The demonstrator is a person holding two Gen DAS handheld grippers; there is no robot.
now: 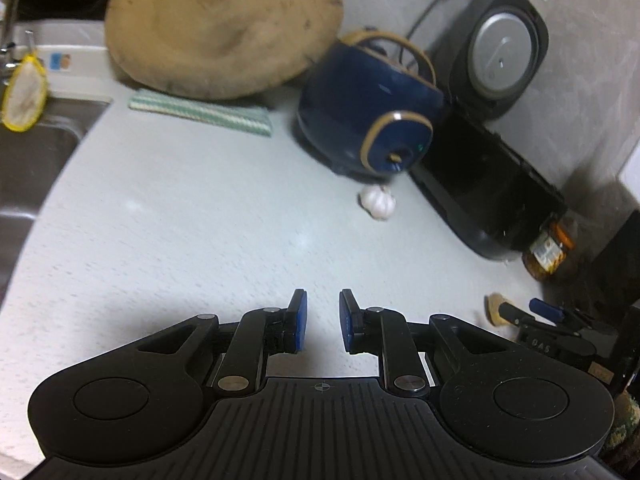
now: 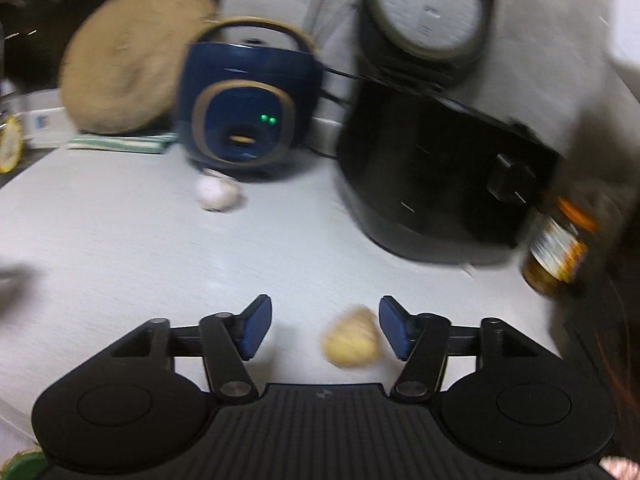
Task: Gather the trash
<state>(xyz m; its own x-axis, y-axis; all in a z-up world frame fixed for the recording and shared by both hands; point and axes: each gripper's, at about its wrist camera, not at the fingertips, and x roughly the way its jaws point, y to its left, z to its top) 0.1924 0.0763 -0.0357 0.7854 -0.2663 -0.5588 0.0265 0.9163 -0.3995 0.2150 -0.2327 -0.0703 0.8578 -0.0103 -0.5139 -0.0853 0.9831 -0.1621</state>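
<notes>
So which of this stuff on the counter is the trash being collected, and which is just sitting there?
Part of the job:
- tan crumpled scrap, lying between the open fingers of the right gripper
- left gripper, open, holding nothing

Just lying about:
- garlic bulb (possibly)
- blue cooker
- black cooker, lid up
- jar
- wooden board
- striped cloth
</notes>
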